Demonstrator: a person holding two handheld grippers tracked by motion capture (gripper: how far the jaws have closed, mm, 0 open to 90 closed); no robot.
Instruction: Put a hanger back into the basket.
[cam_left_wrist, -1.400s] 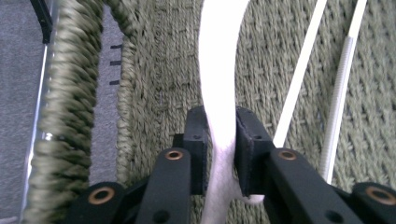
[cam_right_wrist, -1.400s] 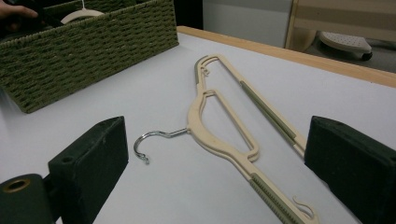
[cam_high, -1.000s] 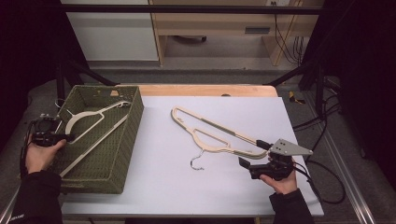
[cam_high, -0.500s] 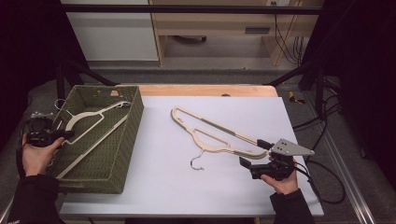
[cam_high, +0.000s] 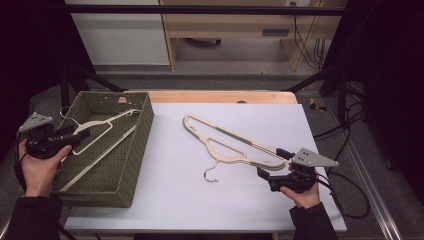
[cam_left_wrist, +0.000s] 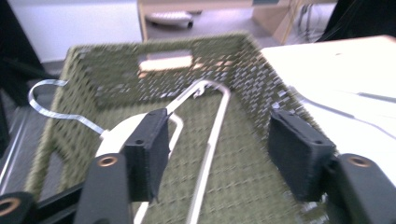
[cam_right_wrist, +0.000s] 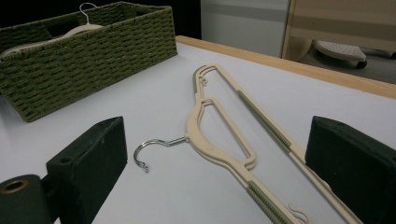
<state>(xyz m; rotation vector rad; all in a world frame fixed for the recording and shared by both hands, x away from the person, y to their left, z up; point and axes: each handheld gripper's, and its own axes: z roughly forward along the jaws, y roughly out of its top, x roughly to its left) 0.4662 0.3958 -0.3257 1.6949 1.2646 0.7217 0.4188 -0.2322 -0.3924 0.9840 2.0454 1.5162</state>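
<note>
Right now, line by line:

Left gripper (cam_high: 75, 136): I hold it over the near left rim of the green woven basket (cam_high: 135, 150); its jaws stand wide apart, clamping nothing.
White hanger (cam_high: 100, 131): it lies tilted inside the basket, its metal hook (cam_left_wrist: 46, 105) poking over the basket's far left wall; in my left gripper view its neck sits just past my left-hand jaw.
Right gripper (cam_high: 272, 165): I hold it low over the white table (cam_high: 175, 200) near the right edge, jaws spread, gripping nothing.
Beige hanger (cam_high: 227, 142): it lies flat mid-table, well apart from the basket, its near end between my right gripper's open jaws.
</note>
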